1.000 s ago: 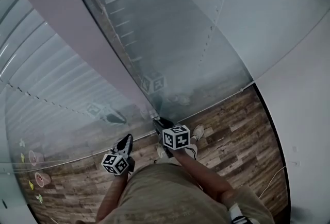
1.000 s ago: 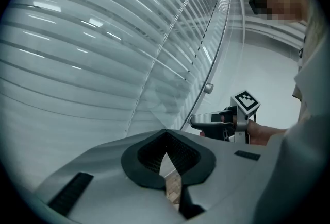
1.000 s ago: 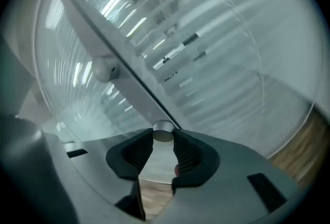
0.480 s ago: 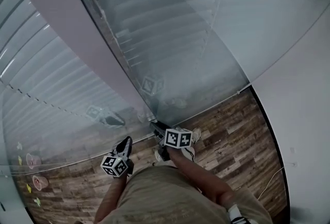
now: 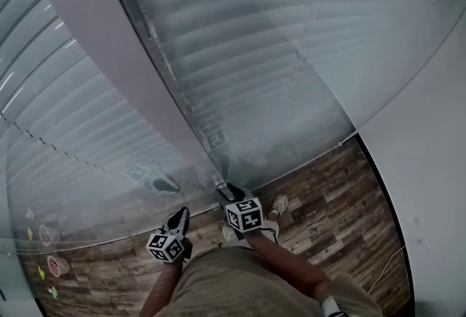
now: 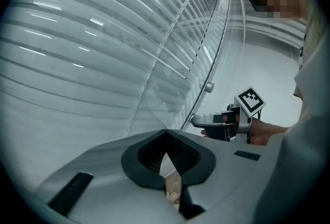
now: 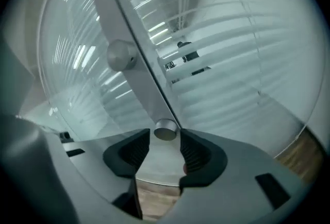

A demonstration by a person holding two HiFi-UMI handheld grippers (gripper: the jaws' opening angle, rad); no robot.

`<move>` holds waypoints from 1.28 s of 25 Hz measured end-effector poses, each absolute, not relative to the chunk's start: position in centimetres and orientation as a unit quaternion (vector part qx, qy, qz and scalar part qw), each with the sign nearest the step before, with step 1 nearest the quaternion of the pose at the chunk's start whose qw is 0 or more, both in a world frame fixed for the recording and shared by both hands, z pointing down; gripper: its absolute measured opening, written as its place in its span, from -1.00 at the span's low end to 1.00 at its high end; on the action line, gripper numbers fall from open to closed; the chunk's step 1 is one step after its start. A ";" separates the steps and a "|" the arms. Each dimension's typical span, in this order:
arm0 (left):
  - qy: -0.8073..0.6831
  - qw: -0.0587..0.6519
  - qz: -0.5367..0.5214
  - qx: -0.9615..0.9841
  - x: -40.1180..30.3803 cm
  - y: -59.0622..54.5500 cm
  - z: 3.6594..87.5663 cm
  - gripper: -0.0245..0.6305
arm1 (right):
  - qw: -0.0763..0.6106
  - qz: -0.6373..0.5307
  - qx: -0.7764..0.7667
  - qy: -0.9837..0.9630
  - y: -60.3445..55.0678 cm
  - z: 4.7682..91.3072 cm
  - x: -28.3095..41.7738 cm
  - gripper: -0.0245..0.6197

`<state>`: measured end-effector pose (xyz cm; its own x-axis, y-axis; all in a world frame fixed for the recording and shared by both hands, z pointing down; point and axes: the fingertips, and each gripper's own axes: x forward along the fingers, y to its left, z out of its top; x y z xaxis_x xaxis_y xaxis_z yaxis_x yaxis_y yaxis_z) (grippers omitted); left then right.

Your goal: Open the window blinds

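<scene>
Slats on the blinds (image 5: pixel 291 53) right of the grey post (image 5: pixel 145 89) have changed over the last second. They were a hazy grey you could half see through, and now they read as broad pale bands. The right tool (image 7: pixel 166 138) also sits a touch lower in the head view.

Its jaws have just been closing in and stand one on each side of the small metal knob (image 7: pixel 166 129) low on the post. They're still apart though, with a sliver of gap on each side as far as I can see, so no real pinch yet. The left tool (image 6: pixel 165 134) is together at the tips with nothing in it, hanging off to the side near the glass.

My read is that we're mid-twist on the knob that tilts the slats, between one bite and the next. Next move: clamp square on the knob, then roll the wrist. I'd watch which way the slats go, since right now they look more shut than open to me.

Count-wise:
- two tools
- two knobs on the post – the one at the jaws and an upper knob (image 7: pixel 122 55)
- two panes of blinds behind glass, one on each side of the post, straight ahead above the wood floor (image 5: pixel 328 184)
</scene>
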<state>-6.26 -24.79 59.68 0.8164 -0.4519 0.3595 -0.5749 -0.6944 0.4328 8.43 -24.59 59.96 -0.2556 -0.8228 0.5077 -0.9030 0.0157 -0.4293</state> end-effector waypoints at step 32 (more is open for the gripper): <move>-0.280 0.281 0.112 0.911 -6.8 -24.4 60.4 -0.88 | 0.182 0.279 0.629 -0.703 -24.6 59.8 8.0 -0.52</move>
<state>-6.78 -24.42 60.44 0.8182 -0.4467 0.3621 -0.5730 -0.6858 0.4487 8.02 -24.64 59.78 -0.1431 -0.7818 0.6069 -0.9851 0.0535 -0.1634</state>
